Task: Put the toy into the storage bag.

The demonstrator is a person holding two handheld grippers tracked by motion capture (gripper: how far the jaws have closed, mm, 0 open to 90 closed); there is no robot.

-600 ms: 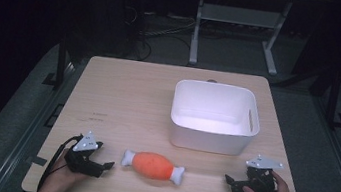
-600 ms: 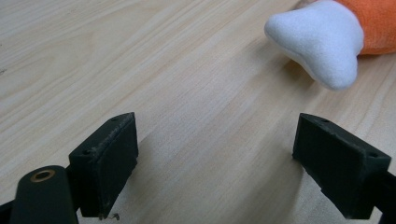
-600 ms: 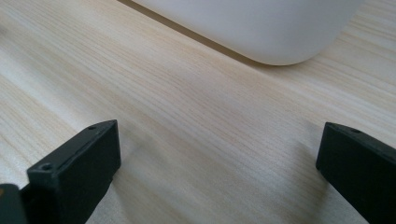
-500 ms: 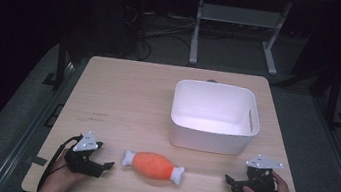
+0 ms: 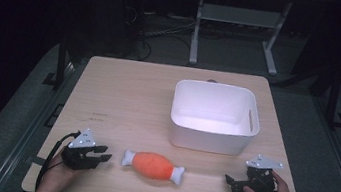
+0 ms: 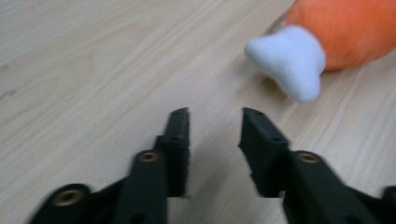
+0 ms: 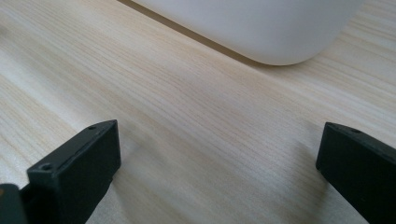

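At the desk's near edge, the left tool rests low, released, its jaws narrowly parted and aimed right. Its own view shows the white knob just ahead, untouched. The plush orange drumstick toy with white ends lies left-to-right between both tools. The right tool, spread wide, points left. Farther off stands the white plastic tub.

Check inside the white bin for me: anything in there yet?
The white bin looks empty: its bare white floor and far walls show in the high view. The strip of floor just behind its near wall is hidden. The plush drumstick lies on the table.
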